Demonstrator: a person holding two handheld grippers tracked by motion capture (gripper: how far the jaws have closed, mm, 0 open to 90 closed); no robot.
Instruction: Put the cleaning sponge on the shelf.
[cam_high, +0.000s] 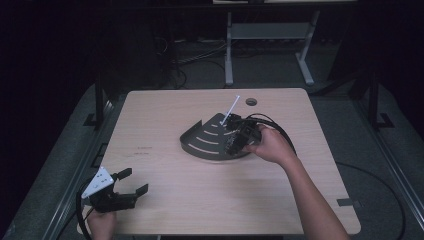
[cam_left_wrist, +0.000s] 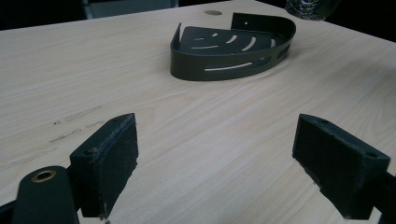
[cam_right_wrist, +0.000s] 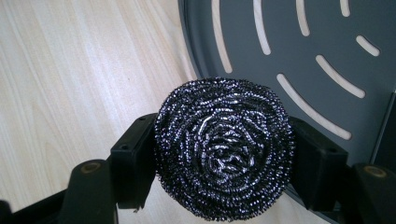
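a round steel wool scrubber (cam_right_wrist: 224, 149) sits clamped between the jaws of the right gripper (cam_right_wrist: 224, 158), over the edge of a dark slotted corner tray (cam_high: 210, 142) on the wooden table (cam_high: 175, 200), while the left gripper (cam_high: 131, 184) rests near the table's front left corner with jaws wide apart, holding nothing.

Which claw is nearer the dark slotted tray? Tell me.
Right. The right claw hovers over the slotted tray, shut on a steel scourer. The left claw waits open at the table's near left corner, well apart from it.
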